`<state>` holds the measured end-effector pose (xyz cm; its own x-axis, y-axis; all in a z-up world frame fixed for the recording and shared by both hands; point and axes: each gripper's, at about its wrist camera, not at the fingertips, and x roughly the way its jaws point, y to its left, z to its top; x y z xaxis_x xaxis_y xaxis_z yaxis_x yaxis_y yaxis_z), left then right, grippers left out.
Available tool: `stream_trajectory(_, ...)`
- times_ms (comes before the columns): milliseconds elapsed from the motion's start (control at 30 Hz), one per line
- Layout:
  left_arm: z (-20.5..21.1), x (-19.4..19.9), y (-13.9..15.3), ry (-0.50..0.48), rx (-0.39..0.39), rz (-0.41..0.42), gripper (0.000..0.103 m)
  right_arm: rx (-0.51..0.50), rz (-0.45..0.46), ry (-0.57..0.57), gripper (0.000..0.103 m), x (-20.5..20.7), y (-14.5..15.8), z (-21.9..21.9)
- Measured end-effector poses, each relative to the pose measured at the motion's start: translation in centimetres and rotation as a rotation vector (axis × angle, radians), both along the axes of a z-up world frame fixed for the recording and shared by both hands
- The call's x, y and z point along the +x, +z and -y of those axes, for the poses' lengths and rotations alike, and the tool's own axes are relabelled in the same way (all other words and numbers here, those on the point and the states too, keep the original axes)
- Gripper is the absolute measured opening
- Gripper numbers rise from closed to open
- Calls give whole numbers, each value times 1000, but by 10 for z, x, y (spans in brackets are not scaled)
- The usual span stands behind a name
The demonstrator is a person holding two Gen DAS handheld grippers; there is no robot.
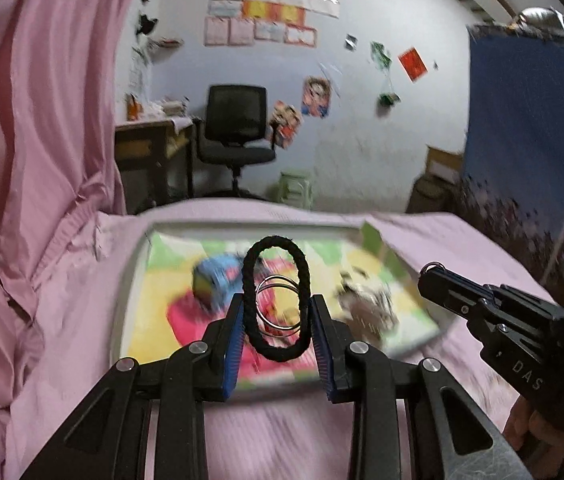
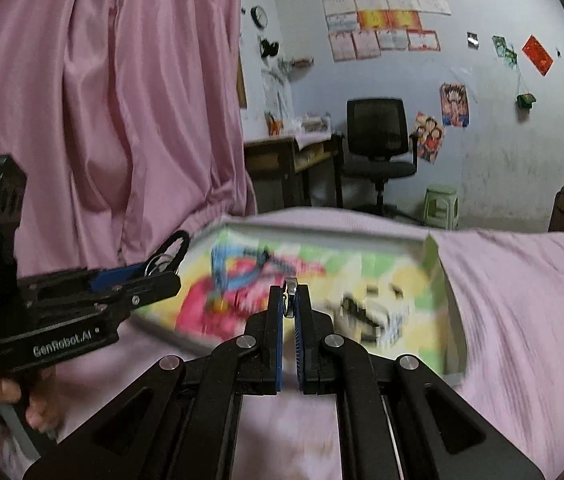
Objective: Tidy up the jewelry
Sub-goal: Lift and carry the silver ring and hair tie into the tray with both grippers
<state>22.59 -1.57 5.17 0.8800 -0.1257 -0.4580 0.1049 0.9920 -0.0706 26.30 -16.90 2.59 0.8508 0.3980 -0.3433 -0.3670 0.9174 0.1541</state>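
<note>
Left wrist view: the left gripper [image 1: 277,312] is clamped on a black hair tie [image 1: 275,298], which stands upright between the blue pads [image 1: 231,354], with thin silver bangles [image 1: 277,306] looped through it. All of it hangs above a shallow box [image 1: 133,280] with a colourful cartoon lining, blurred, lying on the pink bedsheet [image 1: 61,340]. Over in the right wrist view, the right gripper [image 2: 290,300] is pinched tight on a small silver ring [image 2: 290,294], edge-on, also above the box. A hand [image 2: 37,404] grips the left tool's handle.
</note>
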Motion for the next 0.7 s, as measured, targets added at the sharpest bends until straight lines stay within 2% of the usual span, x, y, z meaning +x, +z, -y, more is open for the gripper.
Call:
stream_trajectory(233,-19,39,6,110,-12,86,29,11,57,-40,5,43,7,-13)
stream_trajectory(333,-24,53,2,143,-4,94,29,10,59,-65,5,57,1,-16)
stream_trajectory(433,-26,63,-6,160,0,71,29,19,28,-82,5,70,-8,-16)
stream_trajectory(700,-27,92,-28,165,2,-88,30,-8,-135,-89,5,101,-36,-24)
